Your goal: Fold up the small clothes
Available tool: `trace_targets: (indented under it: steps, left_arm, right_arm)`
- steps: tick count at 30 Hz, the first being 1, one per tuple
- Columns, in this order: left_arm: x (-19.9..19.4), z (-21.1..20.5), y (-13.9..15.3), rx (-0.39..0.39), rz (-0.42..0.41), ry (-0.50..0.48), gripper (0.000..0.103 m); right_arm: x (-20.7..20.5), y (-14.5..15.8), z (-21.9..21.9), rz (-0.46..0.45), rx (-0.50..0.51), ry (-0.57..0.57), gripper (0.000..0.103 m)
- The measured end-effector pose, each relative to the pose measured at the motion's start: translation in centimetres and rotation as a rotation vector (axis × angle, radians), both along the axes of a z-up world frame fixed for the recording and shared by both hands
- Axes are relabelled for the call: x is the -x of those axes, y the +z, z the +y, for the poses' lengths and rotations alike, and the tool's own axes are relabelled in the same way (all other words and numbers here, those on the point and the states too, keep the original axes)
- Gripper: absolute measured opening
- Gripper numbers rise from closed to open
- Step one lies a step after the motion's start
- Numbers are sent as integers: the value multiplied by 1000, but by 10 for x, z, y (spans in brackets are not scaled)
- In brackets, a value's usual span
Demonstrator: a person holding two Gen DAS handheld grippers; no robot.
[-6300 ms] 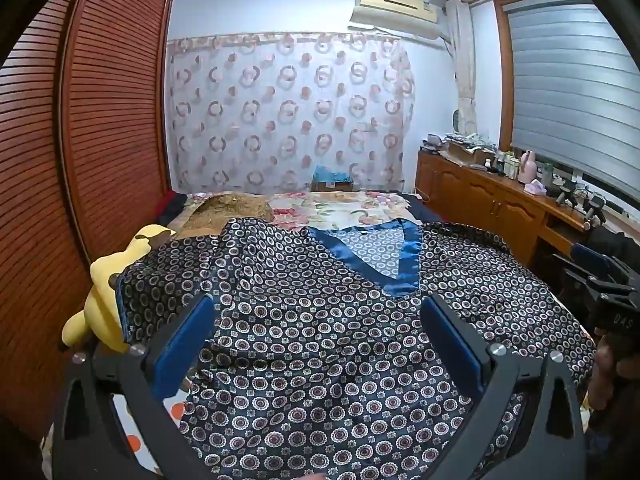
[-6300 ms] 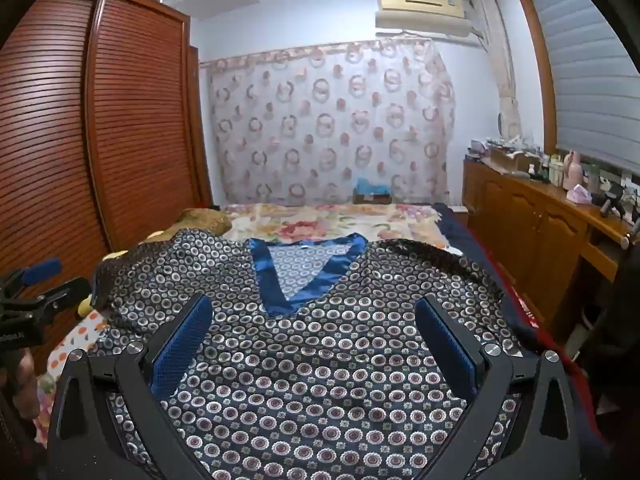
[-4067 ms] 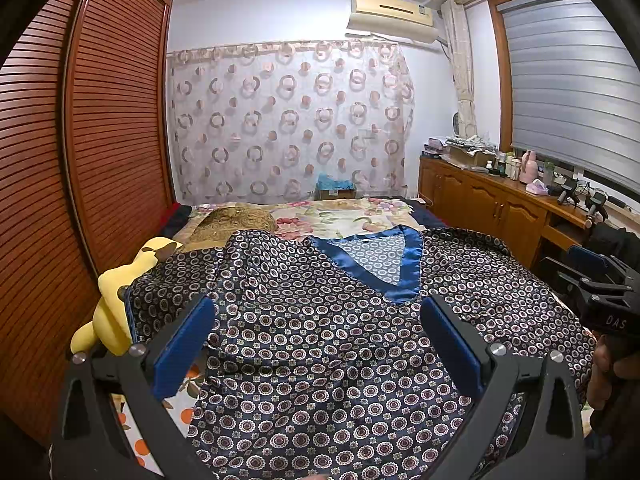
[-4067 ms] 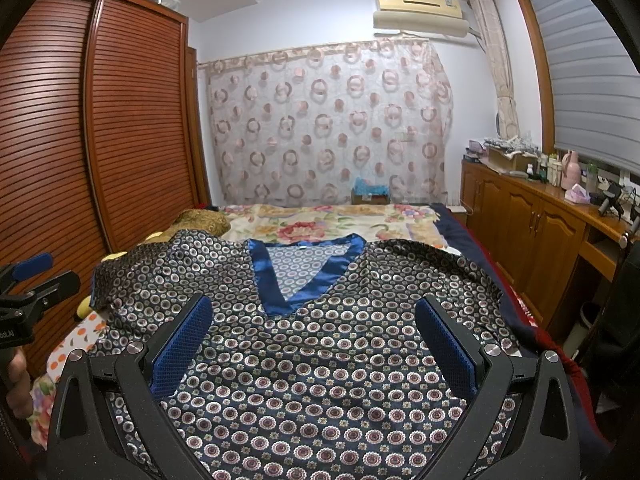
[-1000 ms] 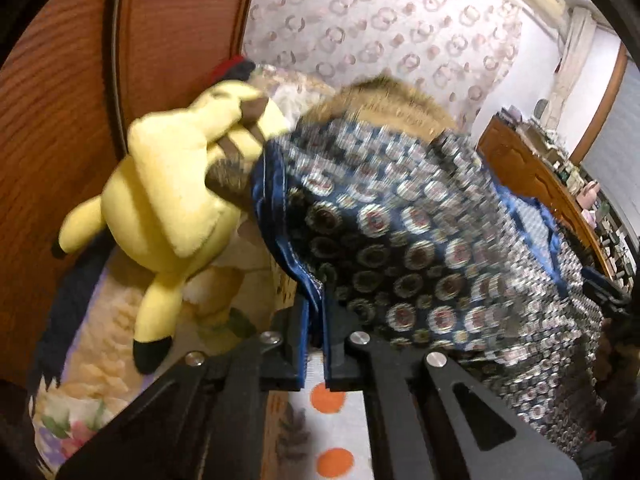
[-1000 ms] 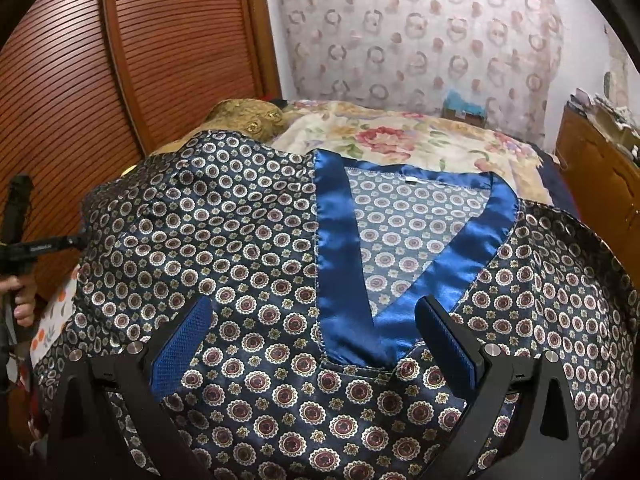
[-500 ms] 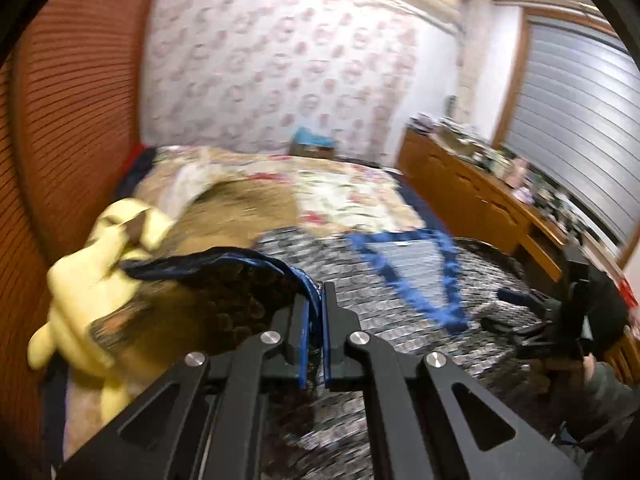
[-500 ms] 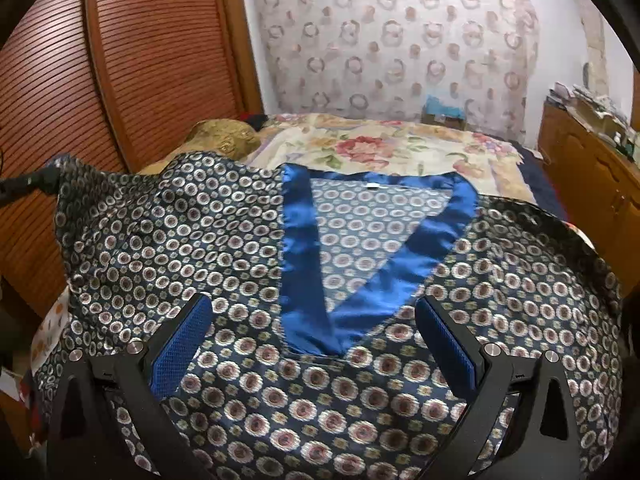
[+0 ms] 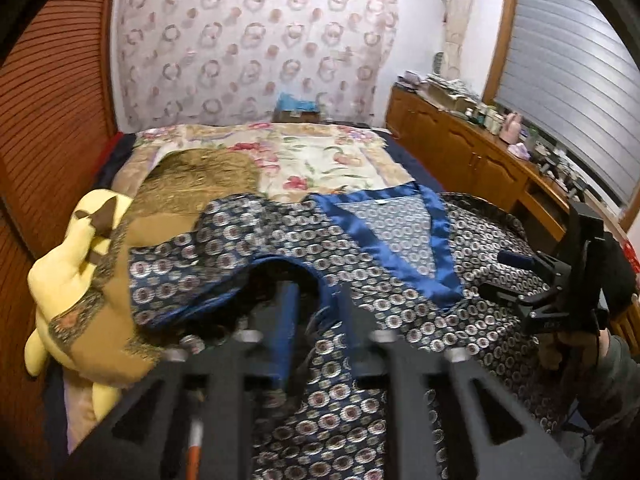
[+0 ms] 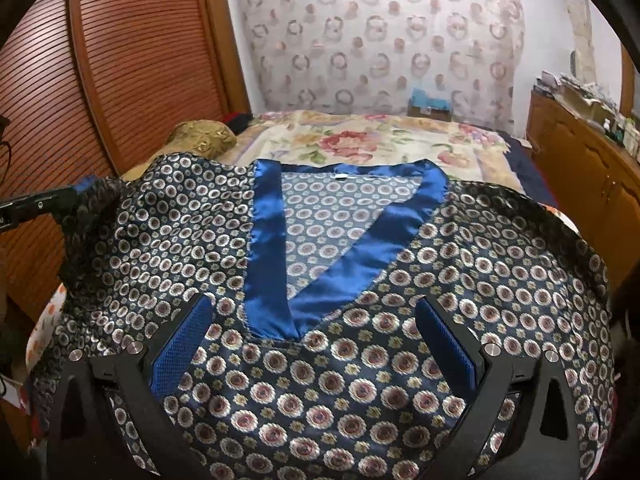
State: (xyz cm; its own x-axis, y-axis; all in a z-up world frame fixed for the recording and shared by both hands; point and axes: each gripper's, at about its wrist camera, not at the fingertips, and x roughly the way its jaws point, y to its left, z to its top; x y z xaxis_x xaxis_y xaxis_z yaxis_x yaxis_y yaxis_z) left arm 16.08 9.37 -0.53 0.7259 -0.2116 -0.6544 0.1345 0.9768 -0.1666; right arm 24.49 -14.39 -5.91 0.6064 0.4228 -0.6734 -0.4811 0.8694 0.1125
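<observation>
Leftmost in the left wrist view, a yellow plush toy (image 9: 76, 264) lies at the edge of the bed (image 9: 320, 156), against the louvred wooden wardrobe doors (image 9: 52, 128), with a brown patterned cloth (image 9: 120, 320) draped over it. Just beside it, the patterned pyjama top (image 9: 400, 312) is spread across the near end of the bed; its left sleeve (image 9: 192, 264) is turned over toward the middle, with the blue-trimmed cuff arching up in front of the left gripper (image 9: 316, 332). That gripper's jaws have just been opening: they now stand partly apart, the cuff edge hangs between them, and I cannot tell whether either pad touches the cloth, since this part is blurred. Further right comes the blue satin V-neck band (image 9: 436, 248), lying flat. At the far right, a hand holds the right gripper (image 9: 516, 280) over the top's right side.

From the right wrist view, the left gripper shows only as a dark bar at the left edge, next to the raised sleeve fabric. In the centre the top (image 10: 320, 380) lies flat, collar pointing to the far end of the bed. The right gripper (image 10: 316, 344) hovers above the chest, jaws wide apart, gripping nothing. To the right stands a wooden cabinet (image 10: 580, 168) along the wall.
</observation>
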Motion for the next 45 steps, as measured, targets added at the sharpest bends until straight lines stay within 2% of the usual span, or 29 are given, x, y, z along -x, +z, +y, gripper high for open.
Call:
trace_targets:
  steps: [1, 3, 5, 6, 19, 24, 30, 32, 33, 34, 35, 37, 39, 41, 45]
  left_arm:
    - [2, 3, 0, 4, -2, 6, 41]
    - [6, 9, -1, 4, 0, 20, 44]
    - [10, 20, 0, 2, 0, 35, 57]
    - [12, 24, 0, 3, -2, 43, 59]
    - [36, 79, -12, -17, -16, 225, 59]
    - [41, 88, -15, -49, -36, 264, 59]
    - [44, 98, -16, -41, -44, 283, 59]
    - [44, 100, -18, -39, -41, 286, 59]
    - [43, 101, -19, -38, -38, 287, 59]
    - [42, 102, -20, -37, -35, 289, 59]
    - [43, 102, -21, -36, -33, 288, 59]
    - [43, 102, -22, -36, -31, 287, 59]
    - [42, 102, -23, -37, -28, 286, 59]
    - [40, 103, -25, -35, -27, 285, 59]
    - [35, 100, -27, -31, -21, 280, 59]
  right_arm:
    - [-2, 1, 4, 3, -1, 13, 103]
    - [-4, 3, 11, 3, -3, 34, 103]
    - [-7, 6, 22, 2, 1, 64, 102]
    - [-8, 6, 27, 1, 2, 77, 102]
    - [-19, 37, 133, -33, -39, 344, 93]
    - [-18, 26, 185, -8, -40, 464, 87]
    - [-16, 7, 235, -16, 38, 572, 86]
    - [-23, -1, 249, -15, 69, 581, 77]
    - [-26, -3, 253, -13, 73, 586, 69]
    - [-27, -3, 254, -11, 68, 594, 59]
    - [-29, -3, 255, -8, 62, 604, 53]
    - [-31, -2, 256, -12, 44, 623, 27]
    - [-30, 3, 251, -15, 21, 631, 12]
    - [-32, 10, 240, -24, -2, 608, 6]
    - [-45, 22, 215, -11, -47, 516, 4]
